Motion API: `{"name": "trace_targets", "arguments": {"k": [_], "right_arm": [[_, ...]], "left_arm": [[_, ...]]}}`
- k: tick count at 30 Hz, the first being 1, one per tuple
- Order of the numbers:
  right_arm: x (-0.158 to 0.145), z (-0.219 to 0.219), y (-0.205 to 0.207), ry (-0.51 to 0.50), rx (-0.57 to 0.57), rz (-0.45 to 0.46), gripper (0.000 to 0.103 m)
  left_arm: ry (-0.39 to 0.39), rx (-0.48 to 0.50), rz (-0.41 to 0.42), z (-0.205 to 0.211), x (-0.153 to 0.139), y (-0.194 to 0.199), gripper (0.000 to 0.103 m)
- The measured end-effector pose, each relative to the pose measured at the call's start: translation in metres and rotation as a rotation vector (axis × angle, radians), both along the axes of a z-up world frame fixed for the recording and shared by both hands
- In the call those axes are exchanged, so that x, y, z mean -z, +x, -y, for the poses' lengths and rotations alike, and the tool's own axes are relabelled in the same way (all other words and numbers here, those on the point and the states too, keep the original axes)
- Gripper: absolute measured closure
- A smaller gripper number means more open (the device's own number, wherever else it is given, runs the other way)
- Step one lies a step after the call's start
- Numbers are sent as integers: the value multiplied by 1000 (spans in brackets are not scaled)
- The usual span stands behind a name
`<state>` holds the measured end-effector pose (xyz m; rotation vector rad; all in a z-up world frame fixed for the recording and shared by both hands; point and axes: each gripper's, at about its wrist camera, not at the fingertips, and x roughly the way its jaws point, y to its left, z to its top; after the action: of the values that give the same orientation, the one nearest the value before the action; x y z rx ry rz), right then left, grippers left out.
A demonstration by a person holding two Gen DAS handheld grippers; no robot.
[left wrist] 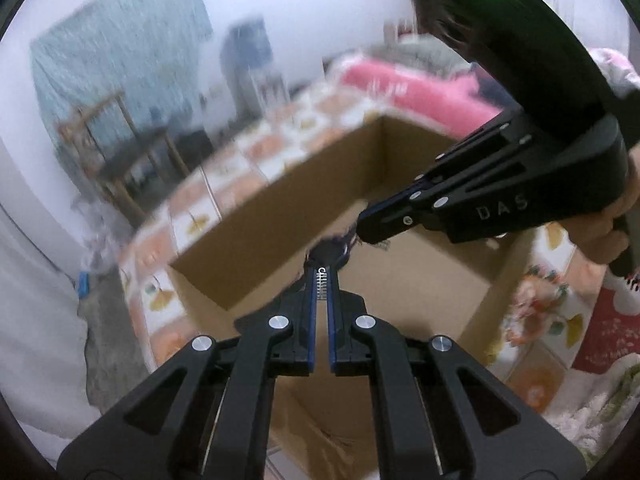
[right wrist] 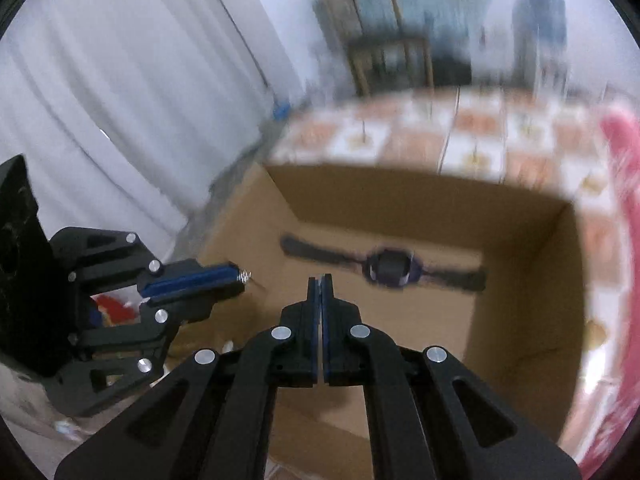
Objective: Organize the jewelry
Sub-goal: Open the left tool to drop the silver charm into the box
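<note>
Watch (right wrist: 384,270) lying in the box (right wrist: 528,280); left gripper (left wrist: 322,280) pinching a small, possibly silver clip (left wrist: 323,276); right gripper (right wrist: 320,280) clenched empty.

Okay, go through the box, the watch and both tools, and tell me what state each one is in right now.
Cardboard box: open at the top.
Watch: lying flat on the box floor, strap spread out straight, not held.
Left tool: shut on the silver coiled piece.
Silver coiled piece: pinched at the left tool's tips.
Right tool: shut, nothing visible between its tips.
</note>
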<state>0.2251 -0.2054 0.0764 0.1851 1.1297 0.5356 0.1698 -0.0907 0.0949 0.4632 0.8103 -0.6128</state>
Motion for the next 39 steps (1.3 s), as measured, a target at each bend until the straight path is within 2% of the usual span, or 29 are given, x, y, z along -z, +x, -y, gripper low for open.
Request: {"name": "trace_targets", "arguments": {"k": [2, 6, 14, 15, 17, 21, 24, 26, 28, 30, 32, 35, 39], "right_arm": [[18, 4, 19, 5, -3, -104, 101], [40, 5, 19, 4, 4, -188, 101], [54, 15, 31, 23, 46, -207, 97], [53, 16, 30, 22, 52, -205, 95], [51, 16, 28, 19, 61, -193, 81], [43, 23, 24, 12, 84, -169, 80], [27, 30, 17, 10, 110, -117, 80], [9, 38, 4, 38, 126, -63, 80], [-11, 44, -15, 65, 130, 8, 79], [-31, 49, -40, 88, 123, 89, 70], [-46, 53, -73, 105, 97, 172, 61], [-48, 52, -113, 131, 56, 208, 60], [-33, 48, -153, 133, 45, 210, 60]], "left_arm": [[21, -16, -107, 3, 17, 21, 99], [38, -38, -226, 3, 35, 44, 99], [-3, -106, -281, -9, 36, 56, 98], [-5, -113, -277, -10, 35, 57, 98], [-14, -119, -268, -13, 31, 53, 98], [-48, -136, -236, -22, 17, 45, 98], [-84, -152, -197, -33, 3, 37, 96], [-115, -164, -169, -41, -8, 30, 80], [-165, -181, -128, -54, -24, 15, 75], [-208, -199, -94, -68, -36, -2, 71], [-252, -217, -67, -81, -45, -21, 58], [-291, -241, -34, -101, -46, -56, 46], [-265, -283, -43, -109, -24, -88, 43]]}}
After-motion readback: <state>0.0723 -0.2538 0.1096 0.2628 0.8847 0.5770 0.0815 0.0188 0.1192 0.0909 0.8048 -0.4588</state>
